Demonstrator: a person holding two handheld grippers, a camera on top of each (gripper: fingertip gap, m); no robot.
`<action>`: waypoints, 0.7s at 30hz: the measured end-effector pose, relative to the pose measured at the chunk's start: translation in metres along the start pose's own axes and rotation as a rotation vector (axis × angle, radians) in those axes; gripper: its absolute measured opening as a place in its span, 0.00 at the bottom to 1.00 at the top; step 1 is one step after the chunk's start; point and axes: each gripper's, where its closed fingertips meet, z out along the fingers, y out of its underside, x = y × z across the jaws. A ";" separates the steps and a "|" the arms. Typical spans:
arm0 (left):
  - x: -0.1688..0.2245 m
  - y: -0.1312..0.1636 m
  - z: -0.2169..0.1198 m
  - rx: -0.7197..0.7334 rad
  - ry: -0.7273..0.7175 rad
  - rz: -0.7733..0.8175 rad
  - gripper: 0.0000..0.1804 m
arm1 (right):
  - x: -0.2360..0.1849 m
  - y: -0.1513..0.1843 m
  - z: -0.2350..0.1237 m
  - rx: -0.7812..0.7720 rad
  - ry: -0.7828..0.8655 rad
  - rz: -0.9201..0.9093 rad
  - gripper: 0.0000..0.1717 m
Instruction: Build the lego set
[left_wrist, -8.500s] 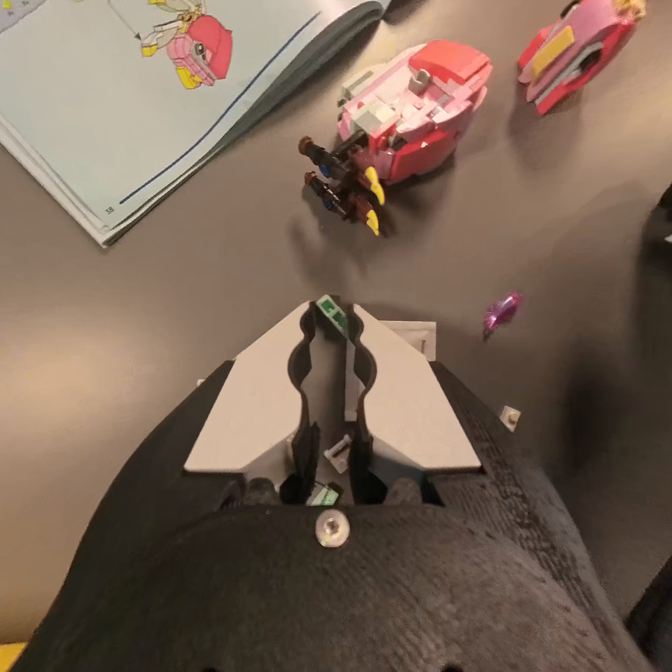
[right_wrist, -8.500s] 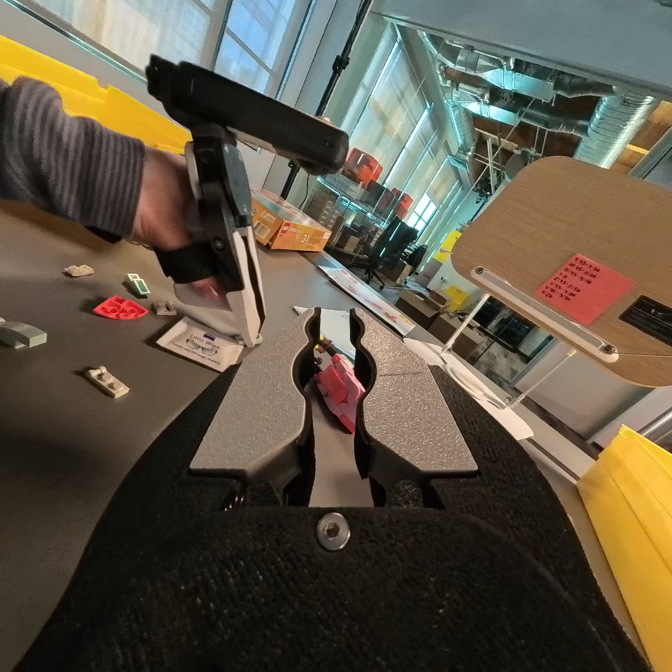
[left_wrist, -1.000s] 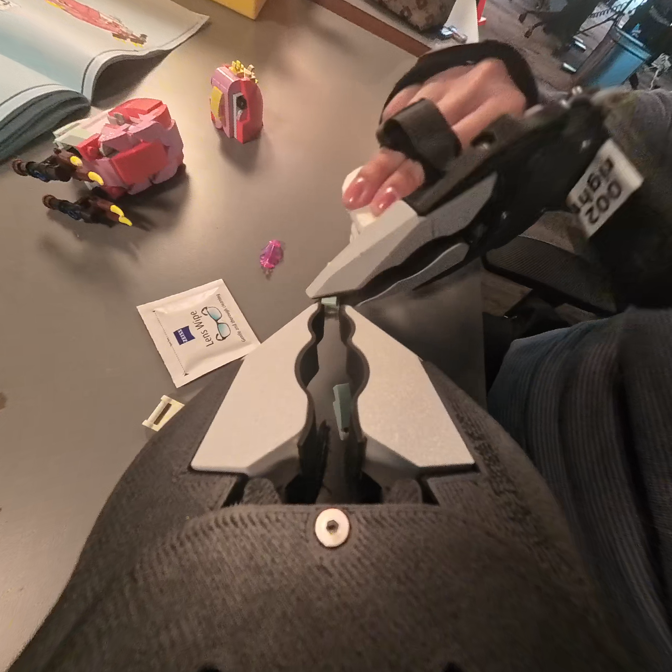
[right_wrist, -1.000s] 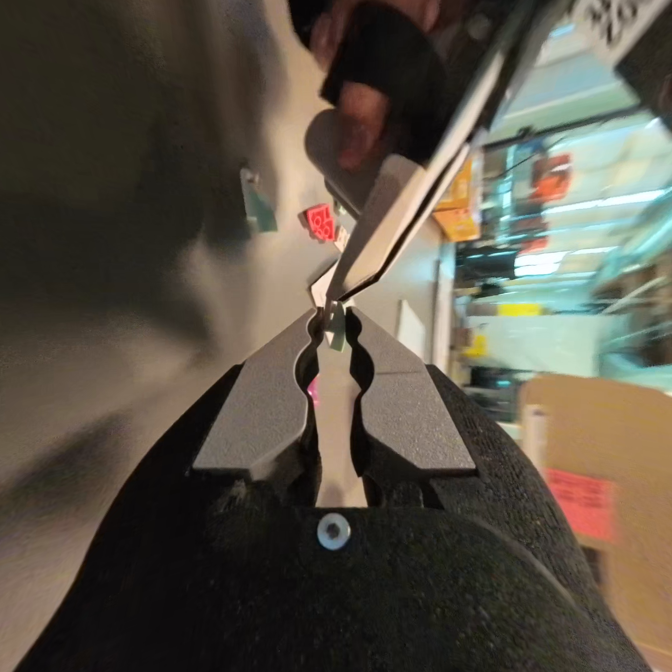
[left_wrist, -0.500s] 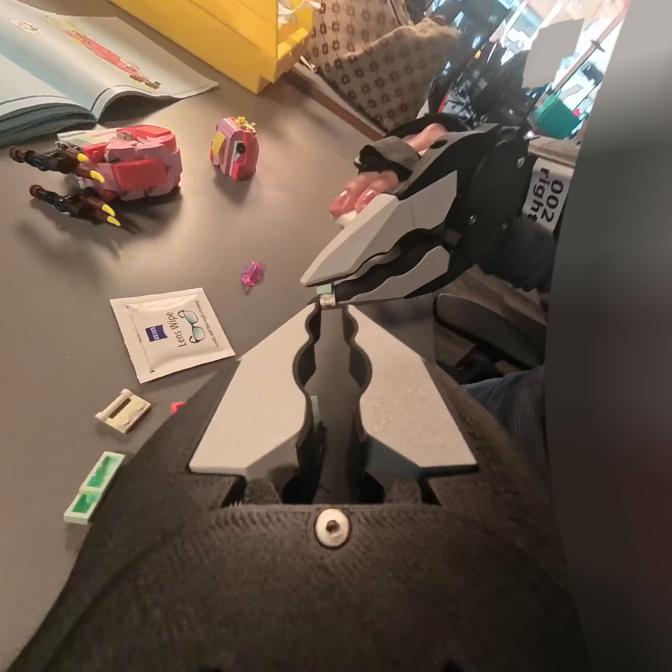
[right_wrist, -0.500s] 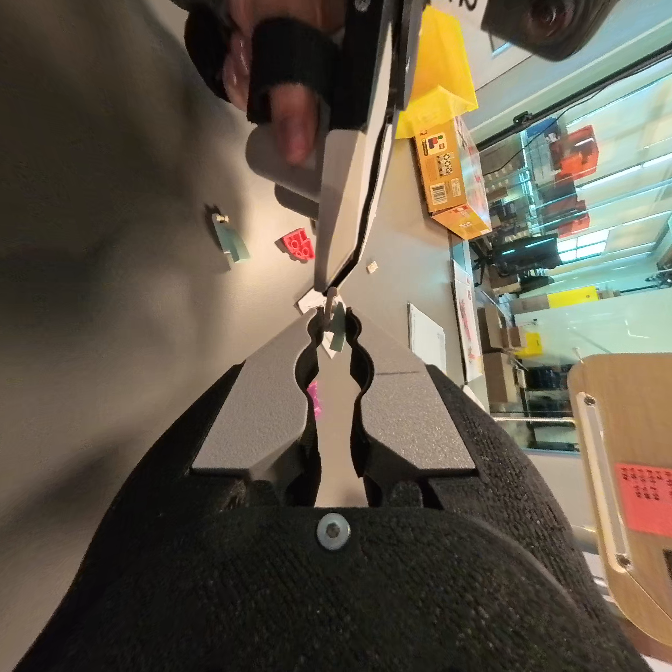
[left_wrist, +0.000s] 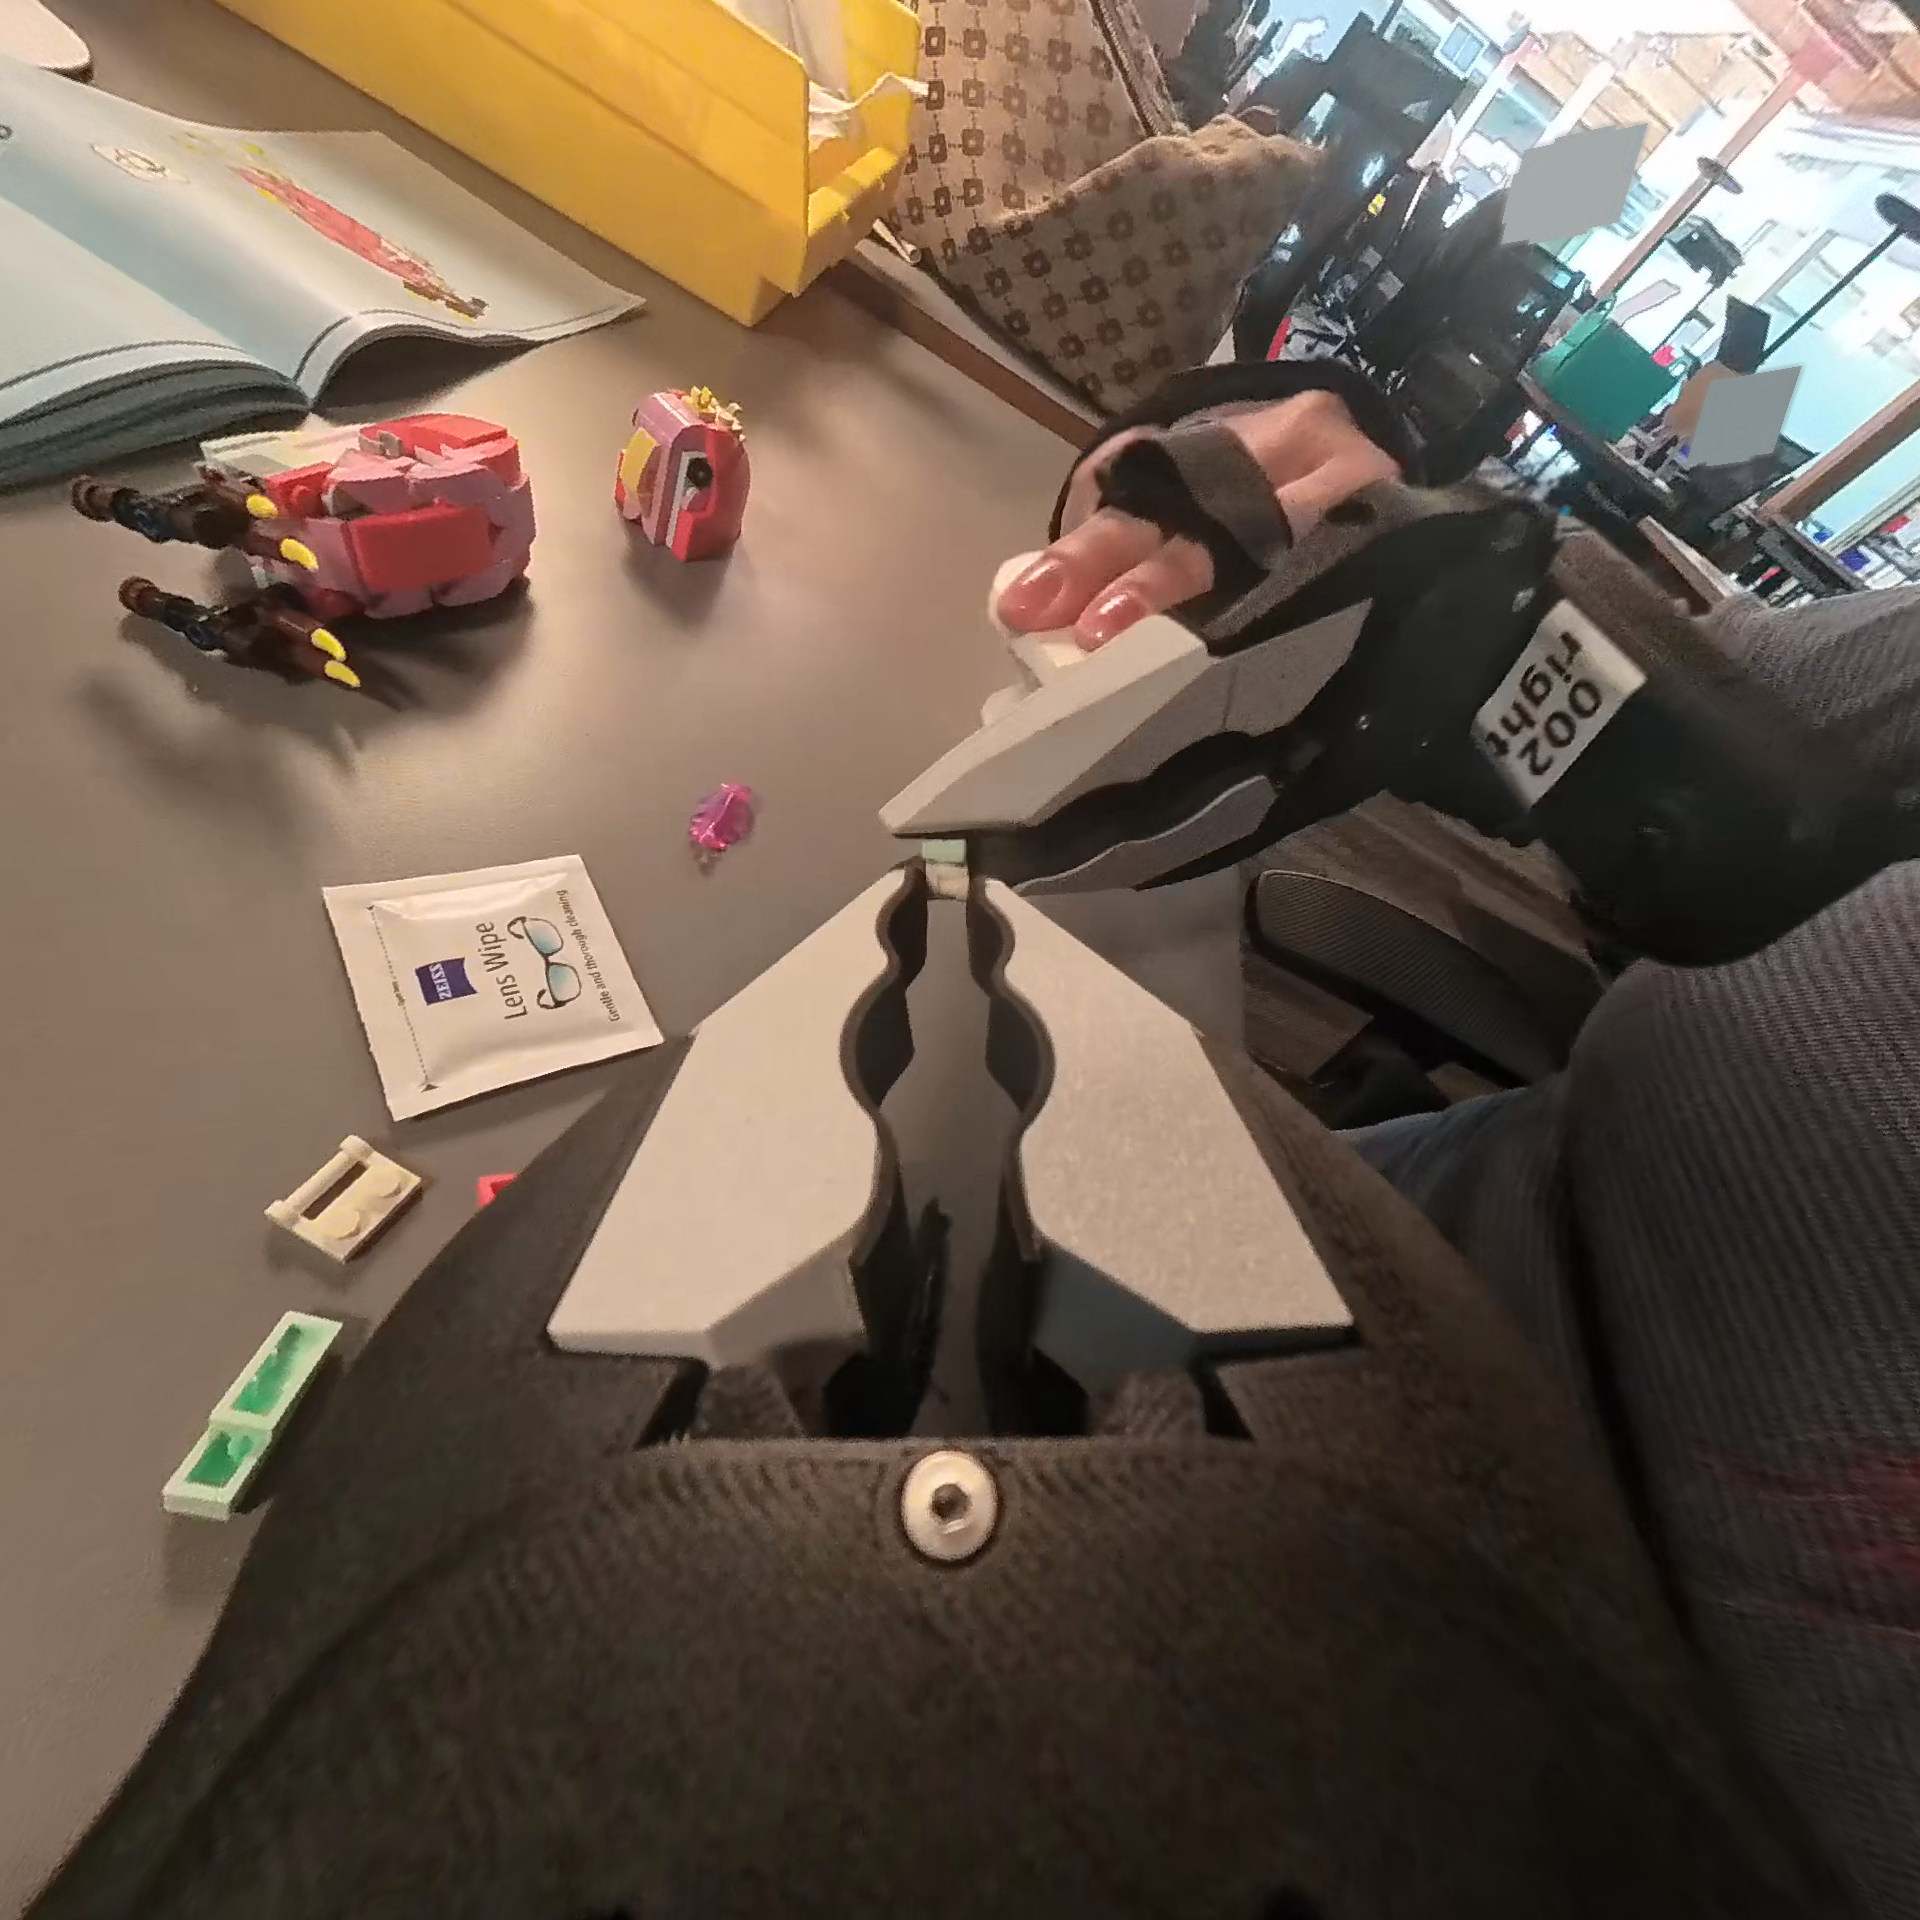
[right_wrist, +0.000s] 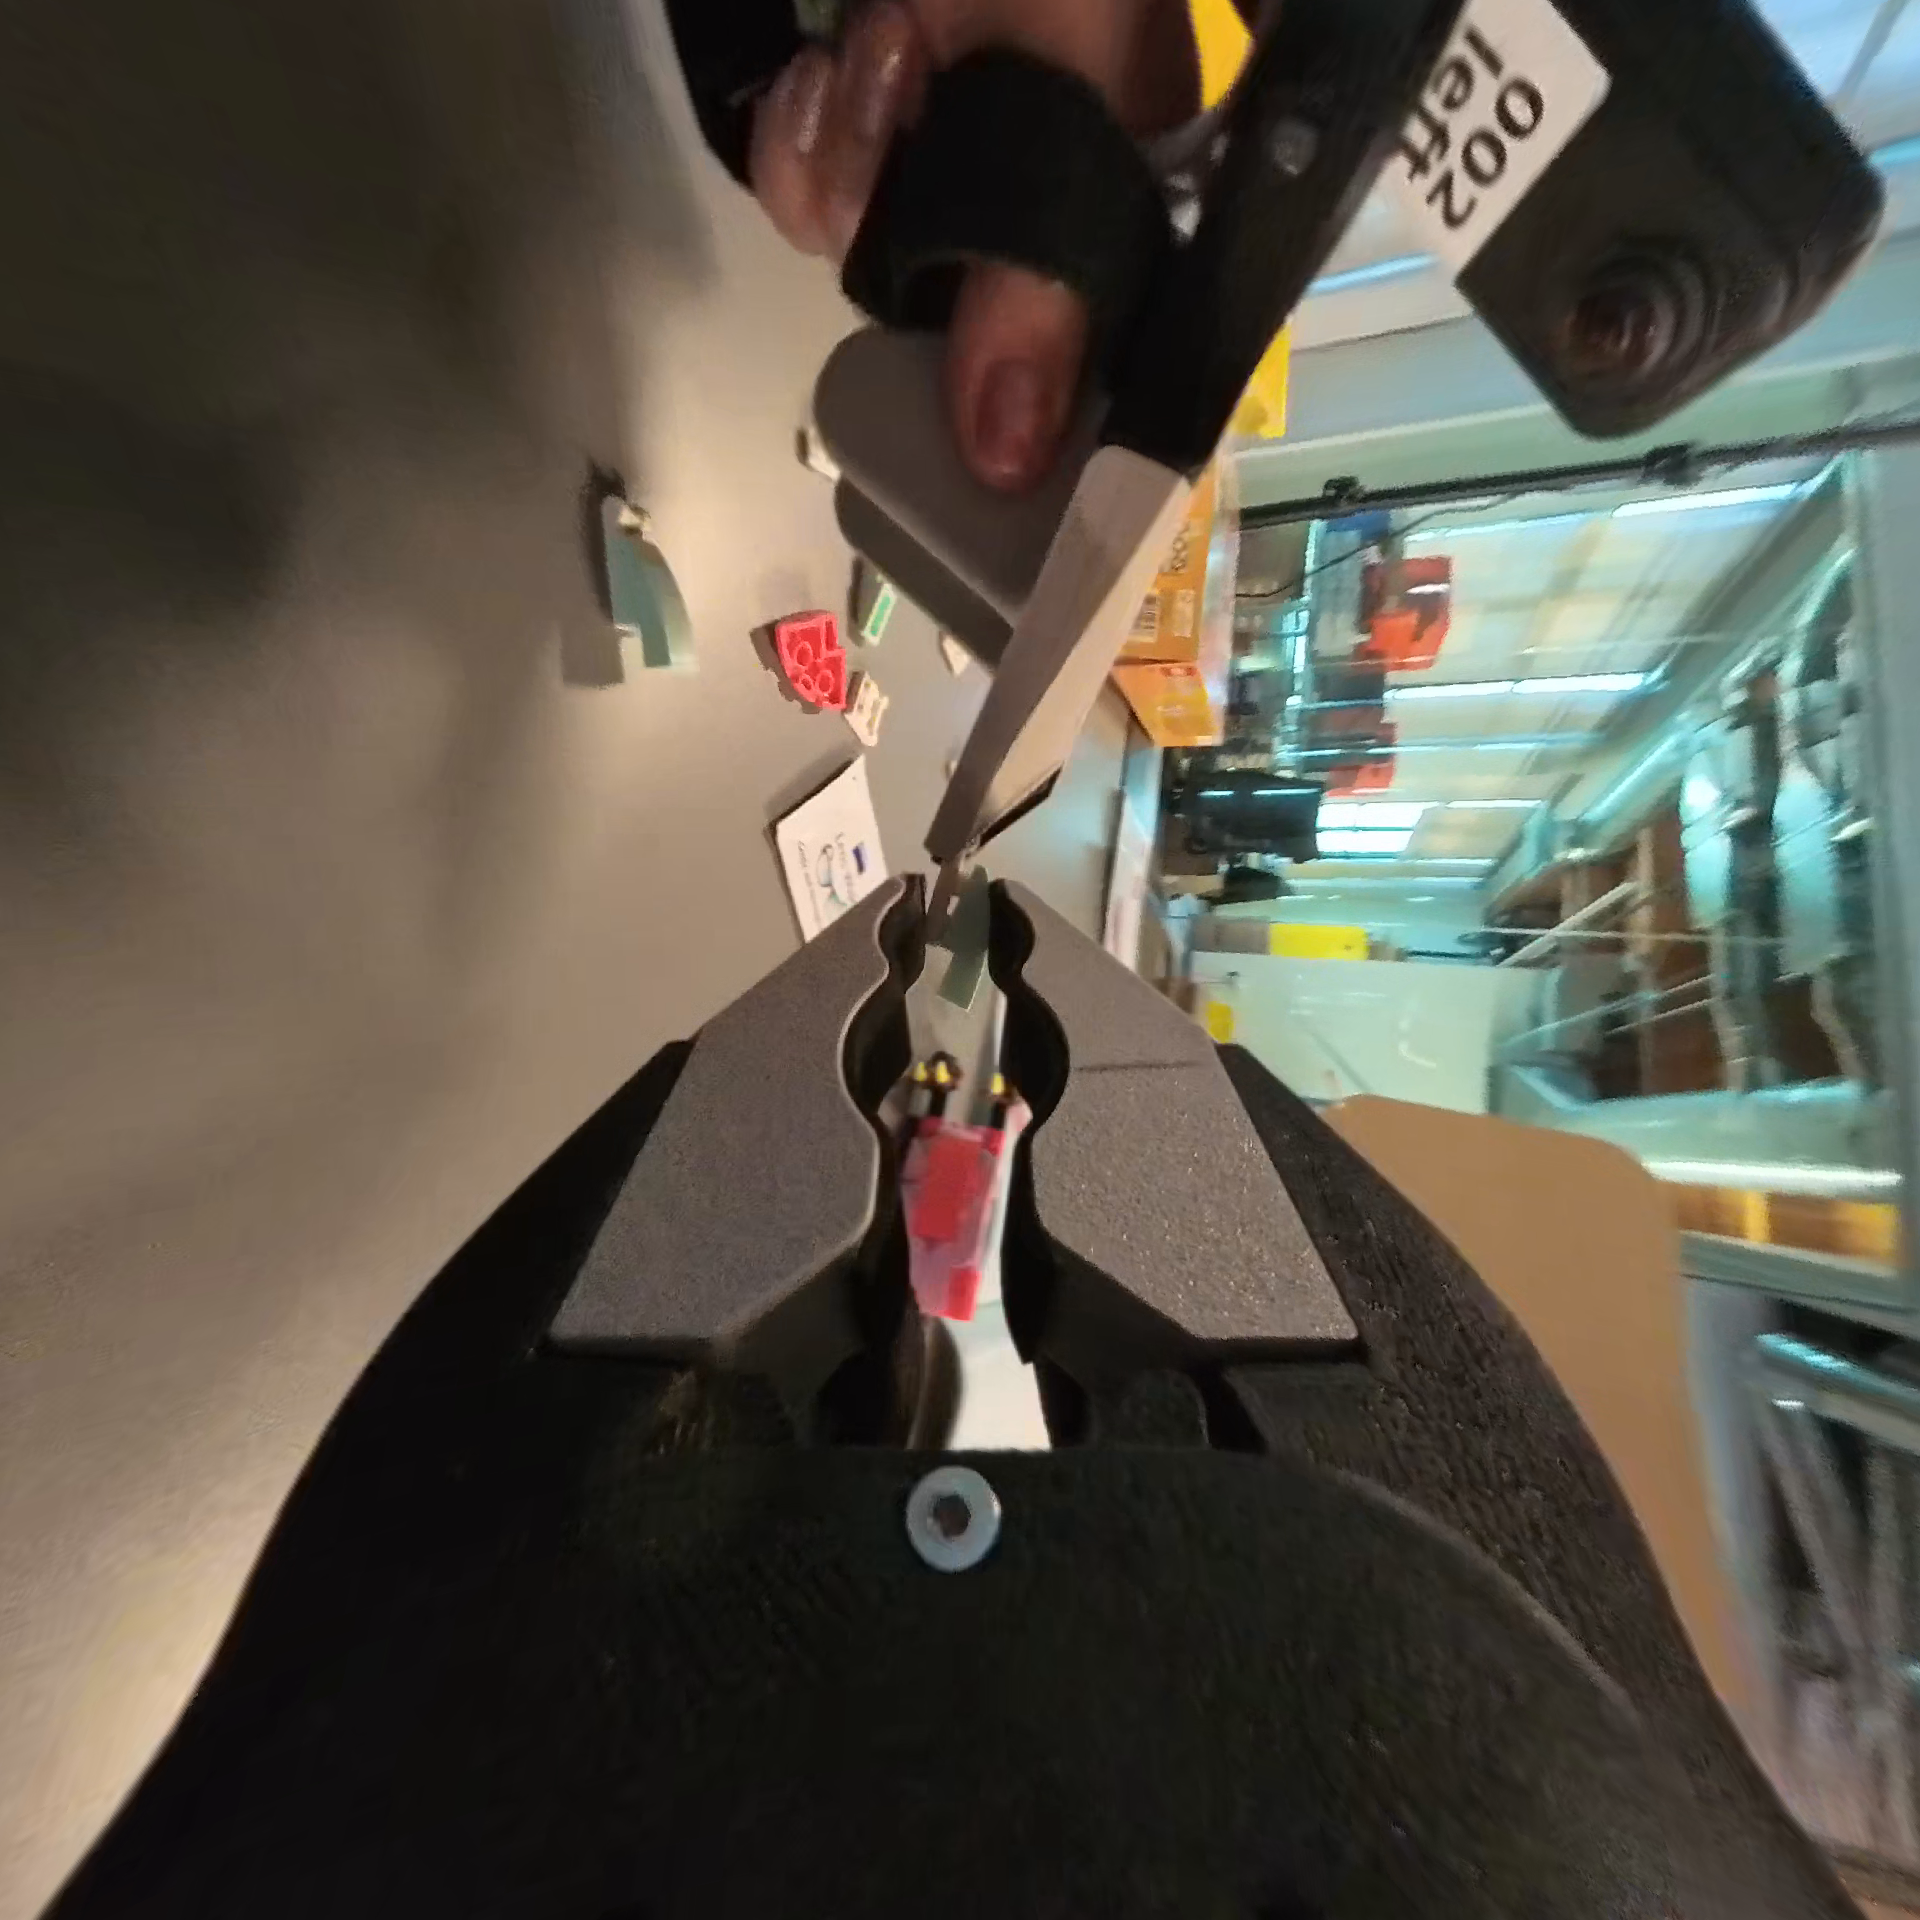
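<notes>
My left gripper (left_wrist: 945, 883) and right gripper (right_wrist: 956, 909) meet tip to tip above the dark table (left_wrist: 520, 727). In the left wrist view the left pads are shut on a small white brick piece (left_wrist: 948, 885). The right gripper (left_wrist: 940, 836) comes in from the right, shut on a pale green brick piece (left_wrist: 943, 854) that sits right on top of the white one. In the right wrist view the pale green piece (right_wrist: 968, 951) stands between my right pads. The left gripper's fingers (right_wrist: 1039, 665) reach down from above with the thin white piece (right_wrist: 938, 899).
On the table lie a pink and red brick model with claws (left_wrist: 395, 530), a smaller pink model (left_wrist: 681, 473), an open booklet (left_wrist: 208, 270), a wipe sachet (left_wrist: 488, 977), a purple clear piece (left_wrist: 724, 816) and loose plates (left_wrist: 343, 1195) (left_wrist: 255, 1413). A yellow bin (left_wrist: 623, 125) stands behind. Less than 4 cm separates the two grippers' tips.
The left jaws stood wider half a second ago and have come together again on the white piece. Both grippers stayed tip to tip while the views tilted and the right one turned.
</notes>
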 end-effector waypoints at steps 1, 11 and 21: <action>0.001 -0.001 0.000 -0.003 0.001 0.001 0.03 | 0.001 0.000 -0.001 -0.008 0.015 -0.048 0.06; 0.003 -0.003 0.000 -0.014 -0.009 0.043 0.03 | 0.002 -0.001 -0.003 0.002 0.010 -0.072 0.06; -0.026 0.025 0.007 -0.196 -0.162 0.098 0.03 | -0.020 0.018 0.005 0.002 -0.183 0.443 0.27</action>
